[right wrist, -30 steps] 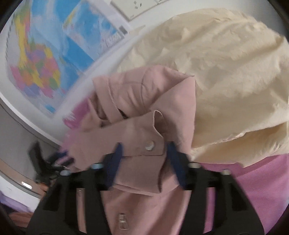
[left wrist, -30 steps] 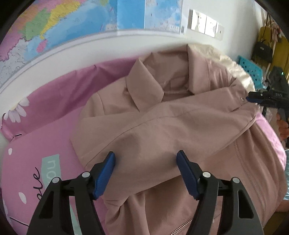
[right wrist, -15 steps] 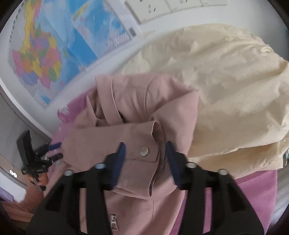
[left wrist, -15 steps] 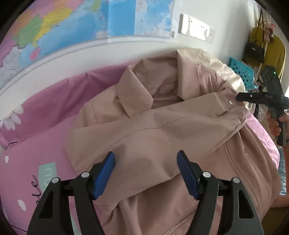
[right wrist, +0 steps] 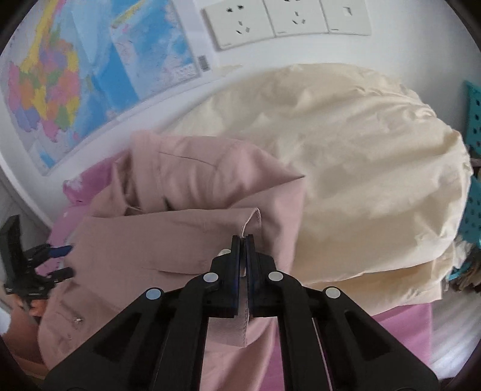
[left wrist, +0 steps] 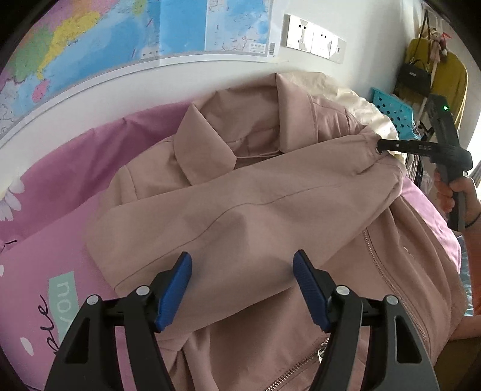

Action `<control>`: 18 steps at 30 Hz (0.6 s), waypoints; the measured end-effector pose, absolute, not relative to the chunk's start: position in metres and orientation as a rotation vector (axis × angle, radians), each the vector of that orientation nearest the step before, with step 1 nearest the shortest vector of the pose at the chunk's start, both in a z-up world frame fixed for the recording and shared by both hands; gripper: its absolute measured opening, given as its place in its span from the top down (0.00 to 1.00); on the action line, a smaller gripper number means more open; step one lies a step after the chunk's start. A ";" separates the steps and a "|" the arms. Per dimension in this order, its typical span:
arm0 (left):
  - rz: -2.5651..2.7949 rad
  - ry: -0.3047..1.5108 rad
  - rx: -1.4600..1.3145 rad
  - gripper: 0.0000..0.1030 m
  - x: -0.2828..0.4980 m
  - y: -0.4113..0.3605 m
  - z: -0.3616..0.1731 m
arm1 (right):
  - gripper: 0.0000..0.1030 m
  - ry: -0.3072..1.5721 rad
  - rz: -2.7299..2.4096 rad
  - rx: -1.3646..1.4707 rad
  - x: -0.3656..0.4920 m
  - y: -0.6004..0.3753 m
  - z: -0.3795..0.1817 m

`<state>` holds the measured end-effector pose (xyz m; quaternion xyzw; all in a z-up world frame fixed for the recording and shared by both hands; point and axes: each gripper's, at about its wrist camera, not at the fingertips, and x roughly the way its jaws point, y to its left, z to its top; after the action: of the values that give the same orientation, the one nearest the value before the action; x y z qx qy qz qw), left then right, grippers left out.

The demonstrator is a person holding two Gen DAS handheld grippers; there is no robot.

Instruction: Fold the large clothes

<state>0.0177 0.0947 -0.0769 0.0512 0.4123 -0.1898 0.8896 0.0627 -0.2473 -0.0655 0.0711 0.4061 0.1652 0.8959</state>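
A dusty-pink jacket [left wrist: 300, 144] lies collar-up on a pink bedsheet [left wrist: 60, 240], one sleeve [left wrist: 255, 204] folded across its front. My left gripper [left wrist: 242, 255] stands open over the sleeve's upper end, its blue pads wide apart and pressing on nothing. Across the jacket, my right gripper [left wrist: 380, 146] is shut on the sleeve's cuff [left wrist: 365, 153]. In the right wrist view the jaws [right wrist: 243, 240] are pinched together with the cuff's edge [right wrist: 237, 327] caught between them. The left gripper [right wrist: 67, 261] shows small at that view's left edge.
A cream garment [right wrist: 360, 165] is piled behind the jacket against the white wall. A map [left wrist: 120, 39] and wall sockets [right wrist: 285, 21] hang above. A teal crate [left wrist: 390, 108] and hanging bags stand at the right. A person's hand [left wrist: 451, 192] holds the right gripper.
The right gripper's jaws, open around the snap-buttoned cuff before, have closed on its edge. The left gripper has stayed open over the sleeve.
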 end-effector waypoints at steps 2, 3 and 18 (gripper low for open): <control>-0.389 0.880 0.109 0.34 0.022 0.093 -0.084 | 0.95 0.874 0.332 0.115 0.068 -0.243 -0.075; -0.389 0.893 0.106 0.34 0.024 0.094 -0.088 | 0.93 0.885 0.325 0.107 0.069 -0.241 -0.079; -0.371 0.900 0.109 0.34 0.026 0.091 -0.092 | 0.64 0.719 0.438 0.017 0.020 -0.186 -0.044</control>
<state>0.0256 0.0913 -0.0923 0.0526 0.4321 -0.1783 0.8825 0.0199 -0.1858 -0.0439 0.0082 0.3489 0.2125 0.9127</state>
